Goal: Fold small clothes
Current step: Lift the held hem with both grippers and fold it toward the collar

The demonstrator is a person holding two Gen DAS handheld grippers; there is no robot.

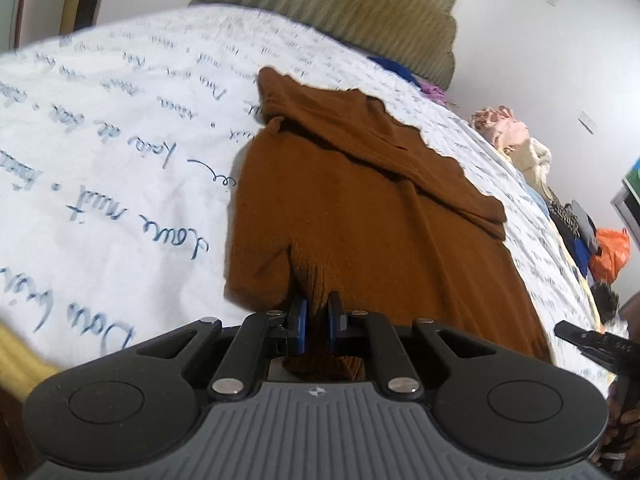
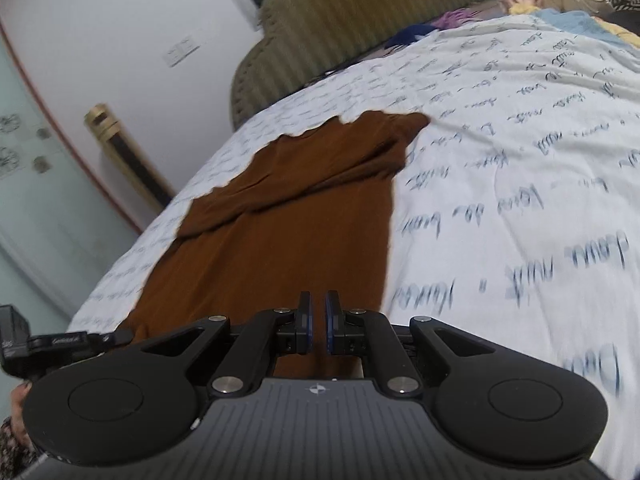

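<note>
A brown knit garment [image 1: 360, 208] lies stretched out on a white bedsheet [image 1: 120, 160] printed with blue handwriting. Its sleeves are folded across the far end. My left gripper [image 1: 318, 316] is shut on the garment's near hem, and a ridge of cloth rises between the pads. In the right wrist view the same garment [image 2: 280, 216] runs away from me, and my right gripper [image 2: 318, 320] is shut on the near edge of the cloth. Each gripper shows at the edge of the other's view.
A ribbed olive headboard [image 1: 340, 4] stands at the far end of the bed. Piles of other clothes [image 1: 516, 140] and an orange bag [image 1: 610, 252] lie along the bed's right side. A gold-framed panel [image 2: 124, 156] leans against the wall.
</note>
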